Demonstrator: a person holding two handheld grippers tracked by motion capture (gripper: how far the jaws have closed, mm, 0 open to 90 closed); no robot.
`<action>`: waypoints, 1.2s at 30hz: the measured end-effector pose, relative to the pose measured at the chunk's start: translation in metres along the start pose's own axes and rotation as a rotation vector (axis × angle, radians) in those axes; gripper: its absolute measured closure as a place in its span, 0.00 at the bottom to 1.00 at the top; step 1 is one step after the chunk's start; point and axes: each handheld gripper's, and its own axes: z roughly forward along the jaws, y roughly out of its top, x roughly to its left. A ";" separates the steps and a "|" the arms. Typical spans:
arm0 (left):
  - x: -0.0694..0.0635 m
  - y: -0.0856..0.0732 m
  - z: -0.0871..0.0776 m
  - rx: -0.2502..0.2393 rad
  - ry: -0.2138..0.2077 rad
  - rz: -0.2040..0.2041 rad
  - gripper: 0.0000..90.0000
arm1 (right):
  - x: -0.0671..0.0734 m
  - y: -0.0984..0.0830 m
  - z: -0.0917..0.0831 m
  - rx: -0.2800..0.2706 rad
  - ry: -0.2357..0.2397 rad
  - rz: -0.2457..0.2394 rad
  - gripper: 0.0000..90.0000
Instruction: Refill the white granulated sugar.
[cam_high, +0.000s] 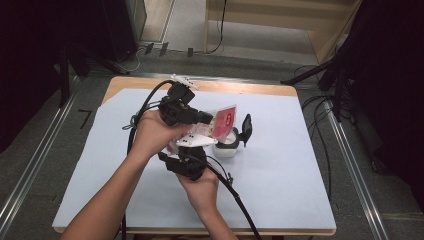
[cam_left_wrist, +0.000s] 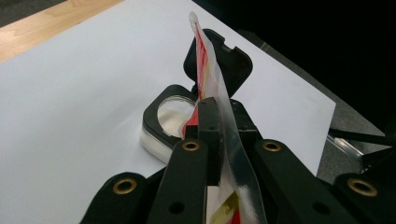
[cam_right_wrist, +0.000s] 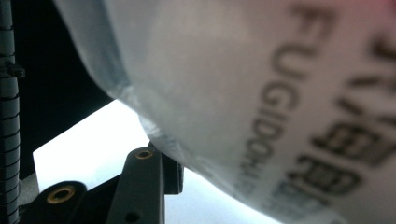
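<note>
**Pouch held edge-up above the open container**

Here the whole matter turns on how the red-and-white pouch (cam_high: 223, 121) sits over the small container (cam_high: 226, 146) on the white sheet (cam_high: 280, 165). The left gripper (cam_high: 206, 119) has its jaws pinched tight on the pouch, which in the left gripper view runs as a thin film (cam_left_wrist: 211, 79) straight out along the jaws, edge-on, its long axis pointing away and upward. Directly beyond the jaw tips lies the container's round mouth (cam_left_wrist: 173, 112), white inside, with its black hinged lid (cam_left_wrist: 229, 63) standing open behind it.

The right gripper (cam_high: 192, 159) comes in from below, nearer the person; in its own view the pouch's printed face (cam_right_wrist: 261, 93) hangs very close, over its jaws, one black jaw (cam_right_wrist: 142, 186) showing beneath. Whether those jaws press on the film I cannot tell.

The left hand is the nearer to the mouth, so any tipping or squeezing would likely pivot on its grip, with the pouch's far end needing to come down over the opening.
</note>
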 end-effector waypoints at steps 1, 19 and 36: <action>0.001 -0.001 -0.001 0.000 -0.002 -0.004 0.97 | 0.000 -0.001 0.000 0.001 -0.001 -0.004 0.67; 0.003 -0.014 -0.007 0.032 0.001 -0.020 0.97 | 0.003 -0.014 0.008 0.024 0.013 -0.056 0.61; 0.011 -0.026 -0.009 0.089 -0.015 -0.028 0.96 | 0.003 -0.030 0.014 0.082 -0.005 -0.130 0.62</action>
